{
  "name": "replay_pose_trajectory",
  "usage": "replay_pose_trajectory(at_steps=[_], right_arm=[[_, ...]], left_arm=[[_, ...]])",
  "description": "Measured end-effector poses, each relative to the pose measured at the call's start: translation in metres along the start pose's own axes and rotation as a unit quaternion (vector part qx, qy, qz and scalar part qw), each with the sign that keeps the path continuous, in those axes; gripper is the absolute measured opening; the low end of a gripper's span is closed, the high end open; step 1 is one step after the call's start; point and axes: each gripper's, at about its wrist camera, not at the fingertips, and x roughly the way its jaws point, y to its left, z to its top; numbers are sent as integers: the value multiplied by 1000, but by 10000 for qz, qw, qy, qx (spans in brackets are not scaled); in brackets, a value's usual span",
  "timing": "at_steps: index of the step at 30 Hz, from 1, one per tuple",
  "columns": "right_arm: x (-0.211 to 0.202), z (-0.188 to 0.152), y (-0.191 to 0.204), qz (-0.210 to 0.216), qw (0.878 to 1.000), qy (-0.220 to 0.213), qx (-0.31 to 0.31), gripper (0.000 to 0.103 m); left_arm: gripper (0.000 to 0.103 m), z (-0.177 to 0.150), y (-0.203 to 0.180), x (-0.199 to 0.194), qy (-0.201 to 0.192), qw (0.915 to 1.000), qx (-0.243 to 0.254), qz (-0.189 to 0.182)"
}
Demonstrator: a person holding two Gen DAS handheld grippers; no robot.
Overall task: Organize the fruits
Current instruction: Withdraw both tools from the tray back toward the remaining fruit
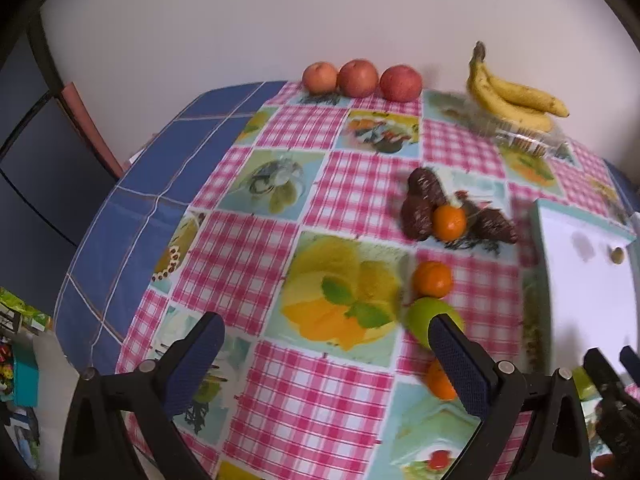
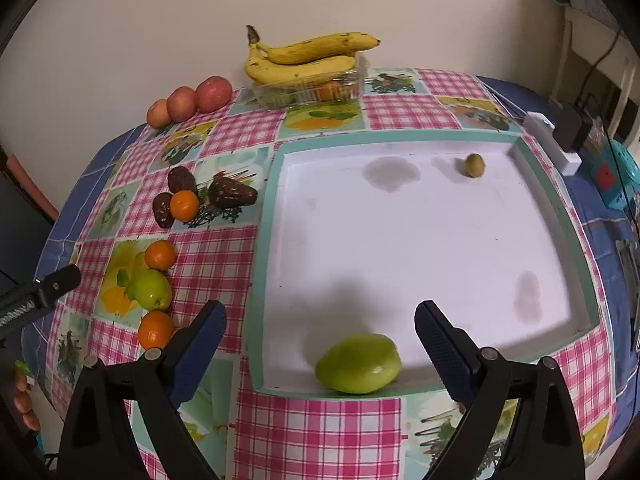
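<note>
— Green and glossy, what sits nearest the right gripper?

— A green fruit on the near edge of the white tray, just below the gap between the widely spread blue-padded fingers, touching neither. A small olive-coloured fruit lies far off in the tray's back right corner.

— And left of the tray?

— On the checked tablecloth, a column of fruit: an orange, a green apple, another orange, then a third orange among three dark brown fruits. At the back, three red apples and a pair of bananas on a clear plastic container.

— The left gripper?

— Also spread wide and holding nothing, over the cloth. Its right finger covers part of a green apple and most of the orange below it; another orange sits just above the apple.

— Anything hard to read?

— The left view is motion-blurred, so the dark fruits around an orange cannot be named with certainty. The tray is cut off at the right edge there, and what is in the plastic container is unclear. Fingertips show at the right view's lower left edge.
</note>
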Motion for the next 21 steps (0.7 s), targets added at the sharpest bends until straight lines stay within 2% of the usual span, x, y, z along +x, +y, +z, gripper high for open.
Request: replay_pose_trajectory(at_steps=[9, 15, 18, 20, 21], right_arm=[[10, -2, 42, 540, 9972, 181, -487, 95], [12, -2, 65, 675, 9952, 105, -698, 95], [12, -3, 70, 715, 9944, 142, -761, 94], [14, -4, 73, 752, 9938, 193, -795, 88], [15, -5, 74, 758, 9935, 219, -814, 80]], left_arm=[[103, 5, 45, 6, -66, 9964, -822, -215], [103, 9, 56, 7, -135, 9948, -962, -314], [103, 9, 52, 12, 29, 9946, -894, -529], [103, 8, 49, 14, 117, 9937, -908, -653], [103, 8, 47, 15, 166, 9937, -883, -674]])
